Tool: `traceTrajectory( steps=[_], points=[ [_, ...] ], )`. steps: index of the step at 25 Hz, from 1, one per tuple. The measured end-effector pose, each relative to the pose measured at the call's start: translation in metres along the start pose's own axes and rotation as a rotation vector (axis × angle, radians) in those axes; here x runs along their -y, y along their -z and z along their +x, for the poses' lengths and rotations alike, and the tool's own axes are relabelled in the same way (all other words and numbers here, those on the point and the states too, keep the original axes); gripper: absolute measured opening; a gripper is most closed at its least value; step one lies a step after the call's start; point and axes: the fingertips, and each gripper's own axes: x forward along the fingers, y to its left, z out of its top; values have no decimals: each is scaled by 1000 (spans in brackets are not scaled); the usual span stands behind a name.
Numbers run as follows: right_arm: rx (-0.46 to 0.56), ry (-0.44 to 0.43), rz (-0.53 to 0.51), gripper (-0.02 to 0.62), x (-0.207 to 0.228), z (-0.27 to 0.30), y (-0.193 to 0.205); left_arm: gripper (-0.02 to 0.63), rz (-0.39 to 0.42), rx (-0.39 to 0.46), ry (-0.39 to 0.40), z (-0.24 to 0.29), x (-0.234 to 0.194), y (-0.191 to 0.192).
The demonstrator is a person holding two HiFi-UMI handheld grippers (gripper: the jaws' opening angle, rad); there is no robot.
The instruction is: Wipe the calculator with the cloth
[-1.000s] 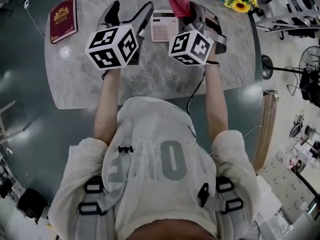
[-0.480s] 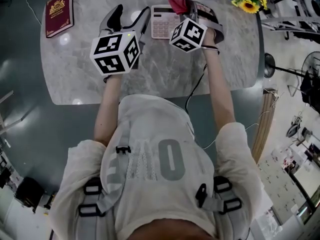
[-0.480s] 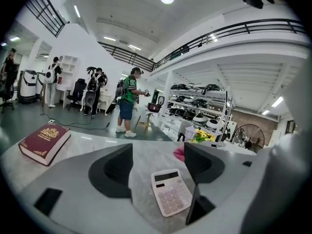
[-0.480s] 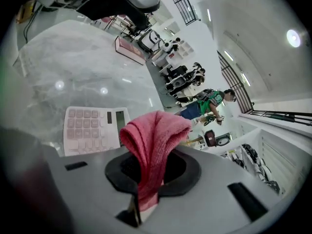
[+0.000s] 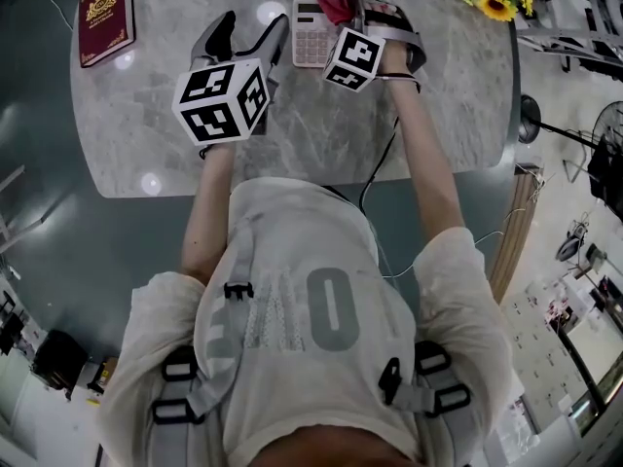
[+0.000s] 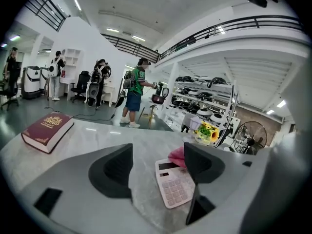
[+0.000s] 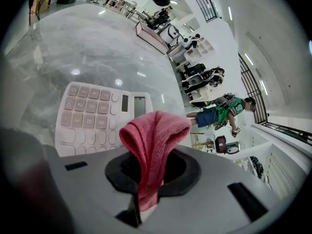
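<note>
Grey-veined marble tabletop [image 5: 146,125] spreads under both tools, polished enough to throw back the ceiling lights. Over the last second the right gripper [image 7: 148,174] has sunk and tipped towards it, its jaws clenched on a pink-red cloth [image 7: 153,135]. The cloth is a soft, napped fabric pinched into a looped fold that stands up past the jaw tips. That fold now hangs over the display end of the calculator [image 7: 92,116], at its far right corner in the head view. Whether the fabric already touches the casing cannot be told. The descent suggests the approach is almost over and the first wiping stroke has not yet begun. The left gripper [image 6: 157,165] has also come lower and its jaws have just been closing a little, yet they stand apart with nothing gripped. Only bare marble lies between them, and the calculator sits just beyond, towards the right jaw. It looks placed to steady the calculator if needed. The calculator is a flat, pale, hard plastic slab with rows of rounded keys and a dark display window, lying face up. Farther off on the table lie a dark red hardback book [image 5: 104,16] with gold stamping and a bunch of sunflowers [image 5: 498,3].
</note>
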Motion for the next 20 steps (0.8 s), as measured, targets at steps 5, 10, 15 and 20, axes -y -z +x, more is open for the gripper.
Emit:
traceTrajectory(
  steps=[5,10,15,20],
  points=[
    [-17,14,-17,54,-1,2,-2,339,-12,-11,-21,1,-11,4],
    [-32,-12,-26,54,-10,2,-2,339,-15,-14,-24,0,-15,5],
    [-38,-24,-84,52,-34,-5,-4,339,-8,-17,-24,0,-15,6],
    [-41,-59,-61,52,-47,-15,-1,339,-6,-10,-18,-2,-13,4]
  ],
)
